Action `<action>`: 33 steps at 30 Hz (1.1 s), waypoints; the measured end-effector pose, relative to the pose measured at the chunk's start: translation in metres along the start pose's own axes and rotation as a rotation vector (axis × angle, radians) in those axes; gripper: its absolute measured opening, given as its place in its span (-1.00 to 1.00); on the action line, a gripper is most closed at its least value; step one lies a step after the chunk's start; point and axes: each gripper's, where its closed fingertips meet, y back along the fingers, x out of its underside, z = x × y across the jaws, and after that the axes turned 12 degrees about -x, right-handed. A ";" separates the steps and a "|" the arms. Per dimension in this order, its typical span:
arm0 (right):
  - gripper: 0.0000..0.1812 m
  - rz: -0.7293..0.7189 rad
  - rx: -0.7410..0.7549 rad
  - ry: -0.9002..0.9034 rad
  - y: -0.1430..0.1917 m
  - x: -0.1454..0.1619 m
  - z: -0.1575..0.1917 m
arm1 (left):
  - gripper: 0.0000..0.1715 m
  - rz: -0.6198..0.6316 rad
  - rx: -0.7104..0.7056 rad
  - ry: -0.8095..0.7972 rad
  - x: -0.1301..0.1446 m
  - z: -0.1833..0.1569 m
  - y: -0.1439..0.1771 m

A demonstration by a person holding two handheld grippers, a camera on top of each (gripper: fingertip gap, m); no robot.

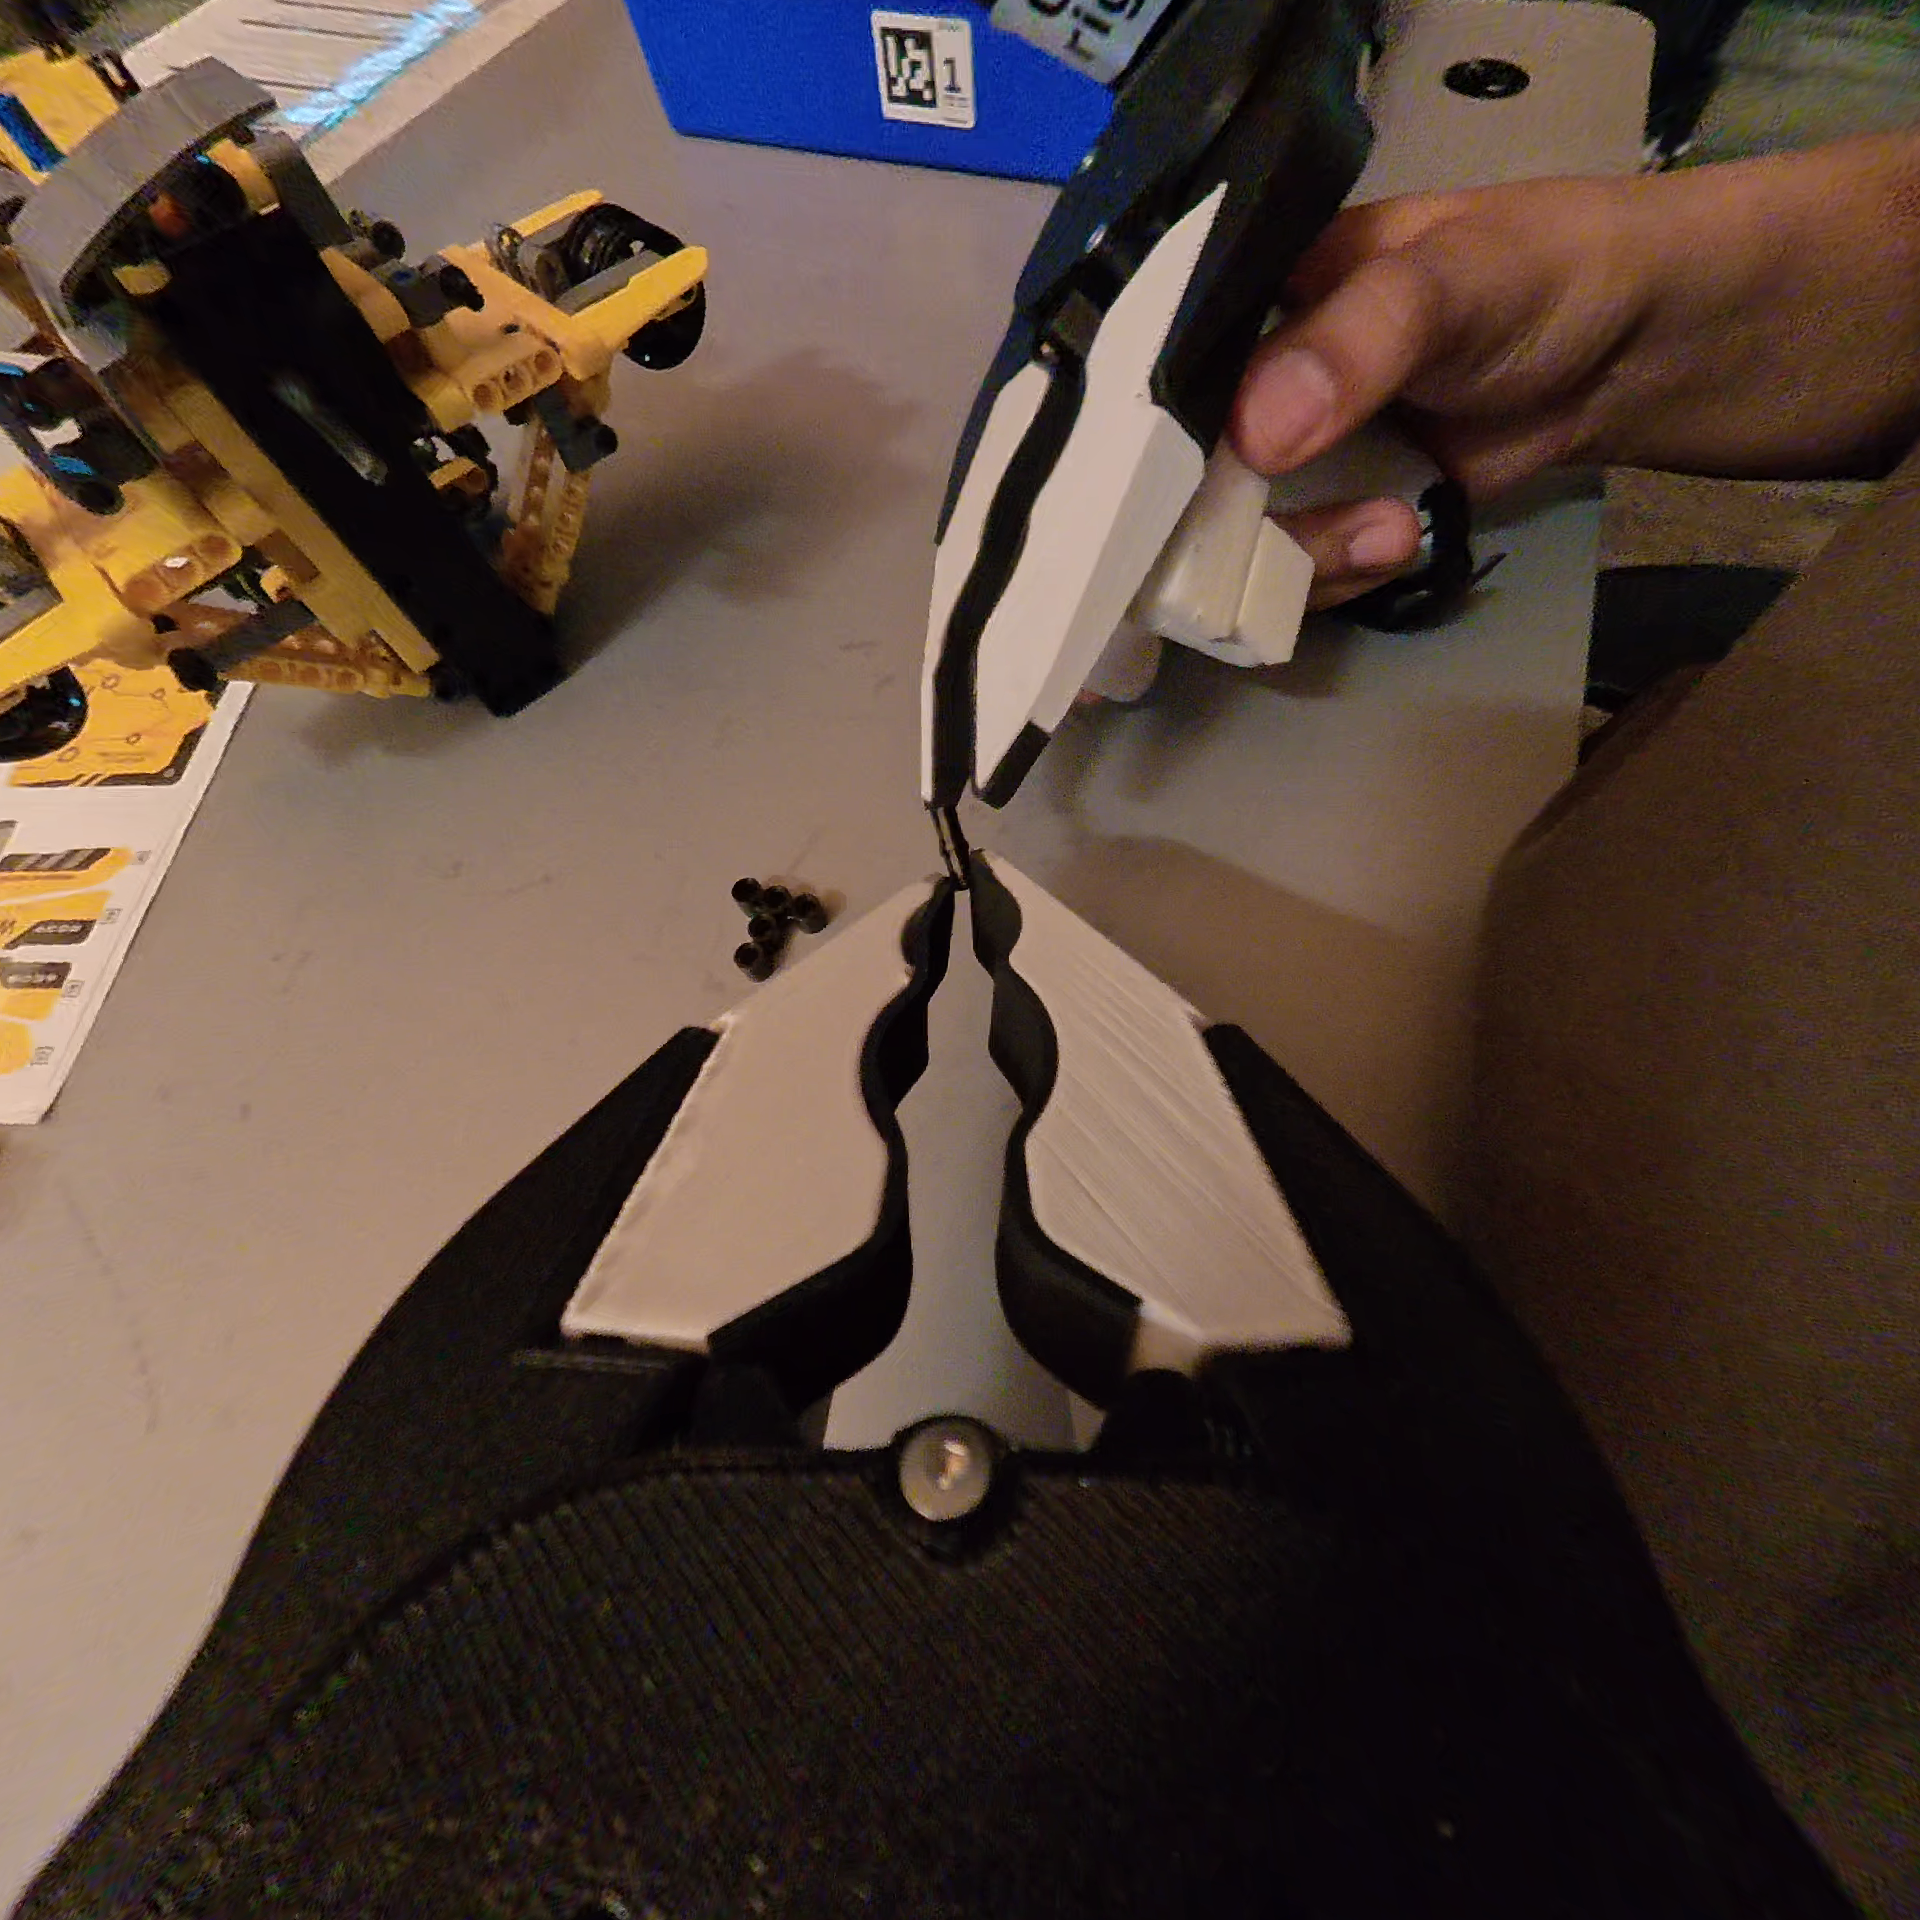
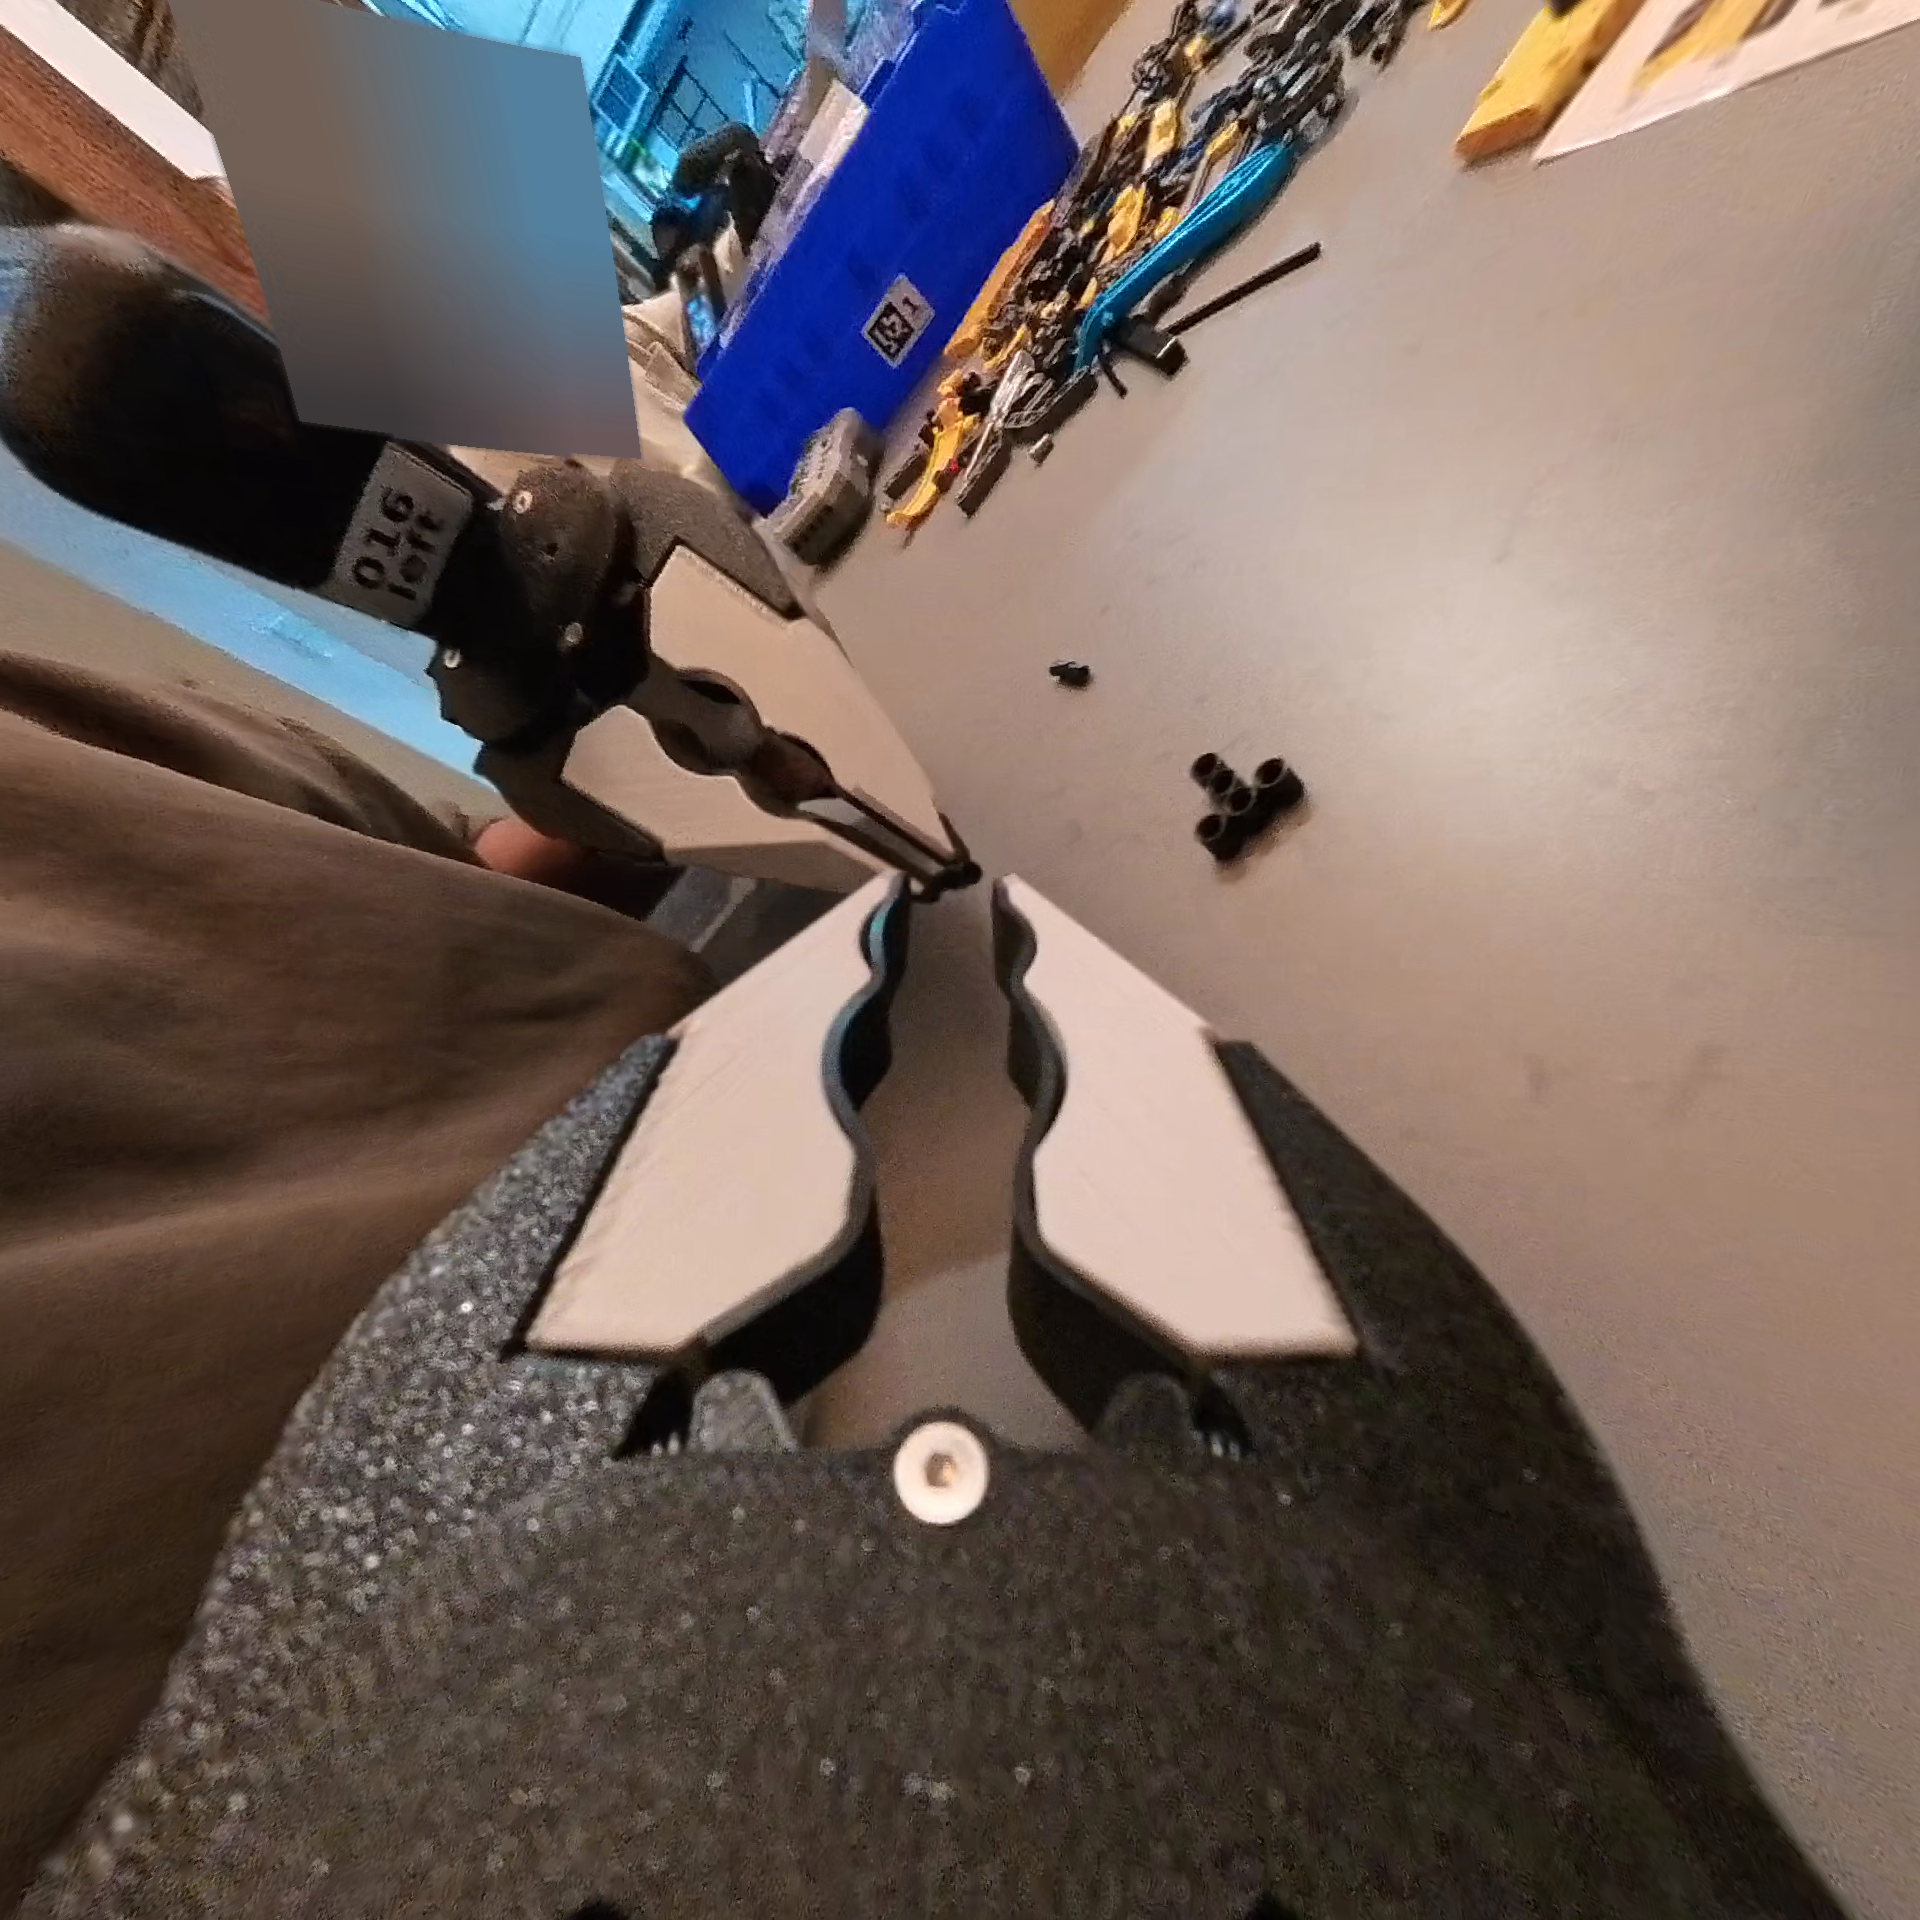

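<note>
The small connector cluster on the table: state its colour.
Black; the connector cluster shows best in the right wrist view, lying loose on the grey table.

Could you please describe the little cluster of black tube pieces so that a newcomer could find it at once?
Start at the grey tabletop. The cluster of small black plastic tube pieces lies alone just left of the left gripper. Unlike the big yellow-and-black brick model, it is tiny and all black.

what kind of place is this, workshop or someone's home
Probably a lab or hobby workbench, not clearly a home: a grey table carries a half-built yellow brick model, a printed instruction sheet, a blue parts bin and loose building pieces.
</note>
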 end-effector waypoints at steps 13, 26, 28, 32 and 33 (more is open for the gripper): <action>-0.96 0.036 -0.053 -0.055 -0.006 0.002 0.000 | -0.96 -0.024 0.018 -0.003 0.001 0.001 0.001; -0.96 0.128 0.332 0.231 0.012 -0.008 -0.038 | -0.68 0.189 -0.115 0.077 0.031 0.047 -0.035; -0.96 0.166 0.382 0.302 0.013 -0.010 -0.041 | -0.74 0.188 -0.100 0.041 0.033 0.046 -0.038; -0.96 0.212 0.407 0.360 0.012 -0.014 -0.043 | -0.66 0.167 0.025 0.017 0.029 0.035 -0.041; -0.96 0.217 0.399 0.356 0.011 -0.015 -0.043 | -0.73 0.158 0.029 0.004 0.028 0.037 -0.042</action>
